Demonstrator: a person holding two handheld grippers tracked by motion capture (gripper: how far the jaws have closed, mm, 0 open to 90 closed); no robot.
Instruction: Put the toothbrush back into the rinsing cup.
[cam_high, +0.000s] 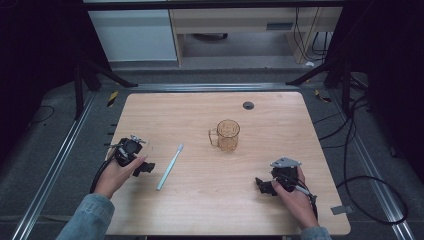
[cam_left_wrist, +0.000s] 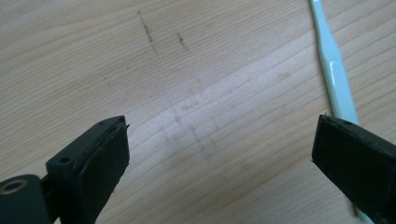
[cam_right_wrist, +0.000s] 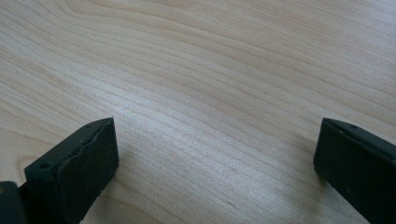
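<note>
Both tongs, left tongs (cam_high: 144, 167) and right tongs (cam_high: 264, 186), are black with trailing black cables; the right carries a grey three-cornered plate; the sleeves behind them are blue denim.

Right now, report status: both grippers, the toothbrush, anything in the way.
Left gripper open, empty, beside toothbrush. Right gripper open, empty, over bare table. Toothbrush flat, untouched. Amber mug stands apart; path clear.

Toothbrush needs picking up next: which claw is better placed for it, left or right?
Left. The left claw sits right beside the toothbrush, open, and its own view shows the handle by one jaw. The right claw is farther off, across the table, facing bare wood.
</note>
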